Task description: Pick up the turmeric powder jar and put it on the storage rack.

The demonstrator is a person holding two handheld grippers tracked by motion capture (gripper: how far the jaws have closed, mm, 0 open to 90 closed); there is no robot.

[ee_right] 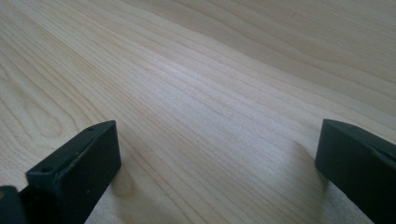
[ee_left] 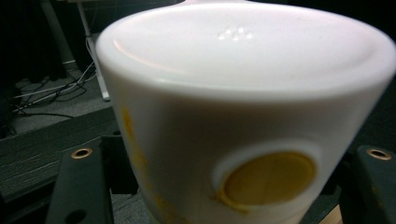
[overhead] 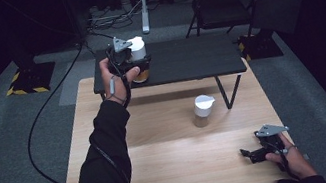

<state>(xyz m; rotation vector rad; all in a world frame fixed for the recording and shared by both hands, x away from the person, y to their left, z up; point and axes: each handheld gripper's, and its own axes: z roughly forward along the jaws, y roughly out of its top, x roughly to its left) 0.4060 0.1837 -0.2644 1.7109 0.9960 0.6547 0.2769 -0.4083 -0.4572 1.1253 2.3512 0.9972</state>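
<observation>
The right tool (overhead: 255,153) rests spread wide and empty on the wooden surface (overhead: 174,165). Beyond it stands a second white-lidded jar (overhead: 203,110). Farthest, the left tool (overhead: 138,64) clamps a white-lidded jar (ee_left: 243,116) above the black shelf (overhead: 186,59); keep it upright and lower it gently.

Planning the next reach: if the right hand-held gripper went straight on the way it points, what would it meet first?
Probably nothing: the right hand-held gripper points left, low along the bare wooden table, jaws open. The white cup stands off that line, farther up the table.
</observation>
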